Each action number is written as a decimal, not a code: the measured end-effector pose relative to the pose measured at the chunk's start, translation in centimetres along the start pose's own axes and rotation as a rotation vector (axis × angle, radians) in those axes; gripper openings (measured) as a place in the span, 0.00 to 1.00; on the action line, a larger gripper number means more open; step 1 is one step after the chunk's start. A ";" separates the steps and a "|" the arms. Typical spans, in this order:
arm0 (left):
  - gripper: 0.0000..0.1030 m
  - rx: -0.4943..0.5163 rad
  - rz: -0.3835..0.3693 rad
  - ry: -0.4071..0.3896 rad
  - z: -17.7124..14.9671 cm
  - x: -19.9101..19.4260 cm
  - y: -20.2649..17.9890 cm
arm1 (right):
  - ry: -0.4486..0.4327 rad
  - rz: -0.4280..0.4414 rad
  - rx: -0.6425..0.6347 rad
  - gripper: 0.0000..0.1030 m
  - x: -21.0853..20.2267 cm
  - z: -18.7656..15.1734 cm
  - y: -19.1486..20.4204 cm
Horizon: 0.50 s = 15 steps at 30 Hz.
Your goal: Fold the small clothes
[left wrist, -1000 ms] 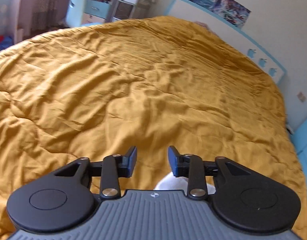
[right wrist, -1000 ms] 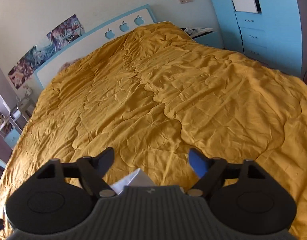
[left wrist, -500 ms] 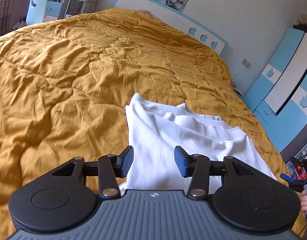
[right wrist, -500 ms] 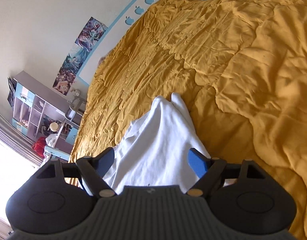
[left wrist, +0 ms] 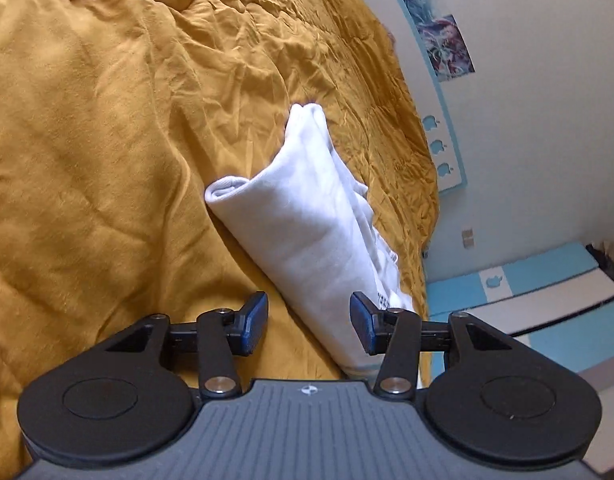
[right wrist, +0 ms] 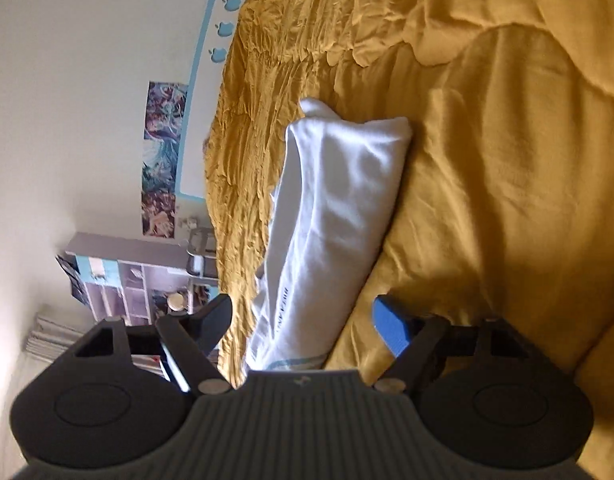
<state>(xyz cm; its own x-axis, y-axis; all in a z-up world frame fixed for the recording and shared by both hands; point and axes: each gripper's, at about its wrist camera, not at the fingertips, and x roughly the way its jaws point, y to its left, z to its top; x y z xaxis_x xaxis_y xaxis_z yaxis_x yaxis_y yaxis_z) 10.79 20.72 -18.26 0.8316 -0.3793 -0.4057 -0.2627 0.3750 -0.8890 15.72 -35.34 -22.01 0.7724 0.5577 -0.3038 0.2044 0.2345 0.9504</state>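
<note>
A white garment [left wrist: 319, 216] lies folded into a long narrow strip on the yellow duvet [left wrist: 107, 140]. Its near end, with a pale blue hem and small printed letters, runs in between the fingers of my left gripper [left wrist: 309, 322]. That gripper is open; the right pad is at the cloth's edge and the left pad is clear of it. In the right wrist view the same white garment [right wrist: 339, 208] stretches away from my right gripper [right wrist: 303, 324]. Its jaws stand wide open around the near end without pressing on it. Both views are rolled sideways.
The yellow duvet [right wrist: 507, 160] covers the whole bed, with rumpled folds. A white and blue headboard [left wrist: 443, 148] with apple shapes and posters [right wrist: 161, 160] mark the wall. Blue and white cabinets [left wrist: 539, 292] stand beside the bed, and a shelf unit [right wrist: 127, 280] stands on the other side.
Both grippers came down and rolled sideways over the garment. It lay wider half a second ago and now shows as a narrow folded strip. The left jaws stand a little wider.
</note>
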 end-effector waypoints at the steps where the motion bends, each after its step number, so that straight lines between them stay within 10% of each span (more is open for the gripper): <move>1: 0.57 -0.025 -0.014 -0.006 0.3 0.7 0.2 | 0.002 0.009 0.040 0.72 0.5 0.0 -0.4; 11: 0.51 -0.063 0.075 -0.046 2.4 6.5 -0.5 | -0.057 -0.014 0.094 0.66 6.4 0.0 -1.1; 15: 0.26 -0.025 0.099 -0.043 2.2 6.3 -1.1 | -0.126 -0.090 0.111 0.15 6.3 -0.8 -2.0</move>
<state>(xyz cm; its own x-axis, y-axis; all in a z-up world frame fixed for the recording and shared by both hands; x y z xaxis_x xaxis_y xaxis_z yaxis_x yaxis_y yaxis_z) 17.33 19.79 -19.40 0.8210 -0.3045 -0.4829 -0.3563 0.3875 -0.8502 19.71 -31.68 -25.90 0.8158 0.4326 -0.3838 0.3361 0.1854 0.9234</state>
